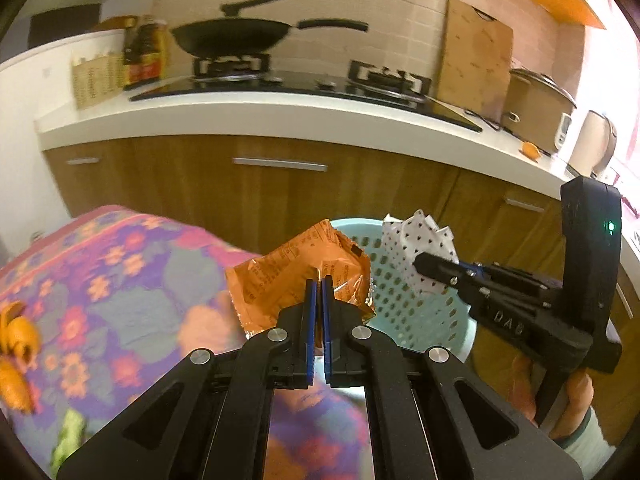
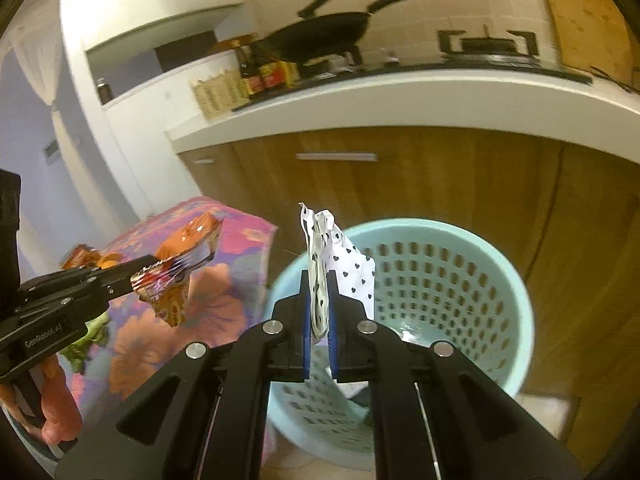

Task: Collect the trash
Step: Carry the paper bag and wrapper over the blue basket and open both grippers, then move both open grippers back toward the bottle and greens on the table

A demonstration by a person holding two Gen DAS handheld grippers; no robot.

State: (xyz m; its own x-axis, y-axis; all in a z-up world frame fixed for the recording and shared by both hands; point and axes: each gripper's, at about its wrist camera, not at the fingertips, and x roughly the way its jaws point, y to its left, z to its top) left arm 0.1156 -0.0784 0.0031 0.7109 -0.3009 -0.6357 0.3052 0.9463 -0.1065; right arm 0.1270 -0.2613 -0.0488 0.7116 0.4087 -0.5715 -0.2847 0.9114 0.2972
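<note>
My left gripper (image 1: 319, 280) is shut on an orange snack wrapper (image 1: 288, 276) and holds it in the air past the table edge, beside the bin. It also shows in the right wrist view (image 2: 138, 276) with the wrapper (image 2: 180, 280). My right gripper (image 2: 318, 280) is shut on a white paper with black hearts (image 2: 352, 272) and holds it above the near rim of a light blue perforated bin (image 2: 460, 280). The right gripper (image 1: 418, 262), the paper (image 1: 416, 240) and the bin (image 1: 400, 304) also show in the left wrist view.
A table with a flowered purple and pink cloth (image 1: 120, 280) stands left of the bin, with orange peel (image 1: 16, 344) and green scraps (image 2: 86, 340) on it. Behind are wooden cabinets (image 1: 240, 188) under a white counter (image 1: 280, 112) with a stove and wok (image 1: 236, 36).
</note>
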